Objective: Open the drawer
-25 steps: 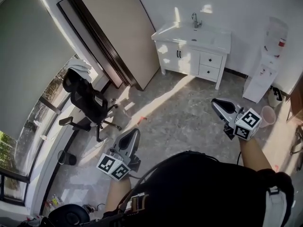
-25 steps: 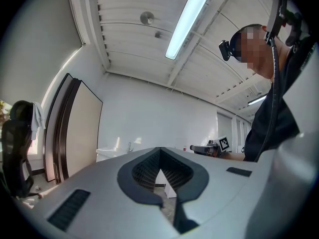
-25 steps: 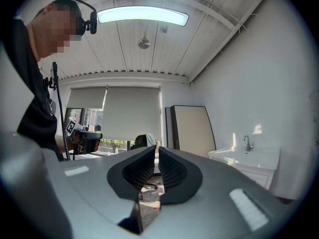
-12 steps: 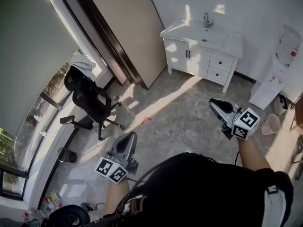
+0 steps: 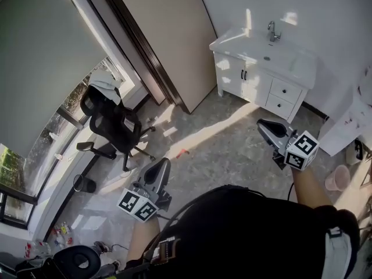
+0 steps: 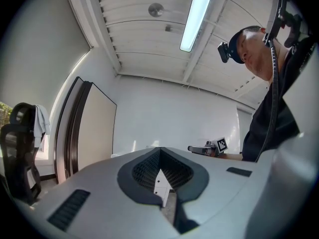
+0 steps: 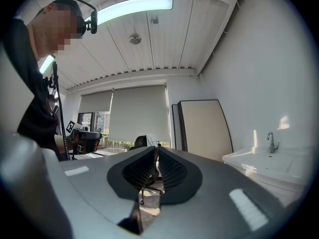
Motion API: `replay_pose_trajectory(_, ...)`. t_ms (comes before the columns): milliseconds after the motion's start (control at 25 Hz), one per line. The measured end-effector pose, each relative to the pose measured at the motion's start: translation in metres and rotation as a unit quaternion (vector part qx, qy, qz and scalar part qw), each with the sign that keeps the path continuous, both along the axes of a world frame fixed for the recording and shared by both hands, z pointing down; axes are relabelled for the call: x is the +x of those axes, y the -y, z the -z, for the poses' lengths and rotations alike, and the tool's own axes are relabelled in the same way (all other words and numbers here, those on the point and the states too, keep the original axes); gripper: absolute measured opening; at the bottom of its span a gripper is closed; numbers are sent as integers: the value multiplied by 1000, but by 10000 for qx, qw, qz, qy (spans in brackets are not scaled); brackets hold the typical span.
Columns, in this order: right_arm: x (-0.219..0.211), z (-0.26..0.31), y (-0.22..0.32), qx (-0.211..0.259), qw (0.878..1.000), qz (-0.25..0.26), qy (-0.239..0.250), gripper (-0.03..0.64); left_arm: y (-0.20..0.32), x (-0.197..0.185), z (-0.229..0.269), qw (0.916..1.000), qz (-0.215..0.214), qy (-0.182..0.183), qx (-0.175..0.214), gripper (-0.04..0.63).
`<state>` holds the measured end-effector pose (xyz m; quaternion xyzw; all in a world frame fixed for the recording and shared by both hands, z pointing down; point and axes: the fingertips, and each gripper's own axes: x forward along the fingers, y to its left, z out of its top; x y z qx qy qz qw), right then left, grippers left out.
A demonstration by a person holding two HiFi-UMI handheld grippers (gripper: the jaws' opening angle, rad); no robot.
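Drawer (image 5: 286, 90) on the vanity (image 5: 232, 77) is not yet reached; left gripper (image 5: 164, 165) and right gripper (image 5: 263, 124) fingers, pressed together, must be spread there.

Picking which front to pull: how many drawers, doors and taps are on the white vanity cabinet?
White drawer fronts with dark knobs: 2
White cabinet doors with dark handles: 2
Chrome tap: 1
Total: 5

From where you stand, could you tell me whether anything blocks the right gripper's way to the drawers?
Nothing visible does: only bare floor lies between the right gripper and the vanity drawers.
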<state>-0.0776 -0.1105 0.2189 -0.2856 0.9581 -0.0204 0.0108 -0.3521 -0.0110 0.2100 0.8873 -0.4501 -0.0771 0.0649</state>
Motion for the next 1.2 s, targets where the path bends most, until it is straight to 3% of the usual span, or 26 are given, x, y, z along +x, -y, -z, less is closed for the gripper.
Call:
replay_pose_trajectory(400,66,1,97,77,9999,137,-20,8,92,77,2,10000,25,39,-24,0)
replay_pose_trajectory(720,86,-16,140,-112,9997,-230,-9,8,155,90,-5,9993,-381,3,-54,0)
replay_pose_trajectory(920,68,-16,169,-66,9983,-550,-155,8,203,69,-11,9970,-768,-69,-4,0)
replay_pose_trajectory(1200,1,3,222,-8,9941,-1072,-179,8,286,-11,7,9929,-1178,-126,116,0)
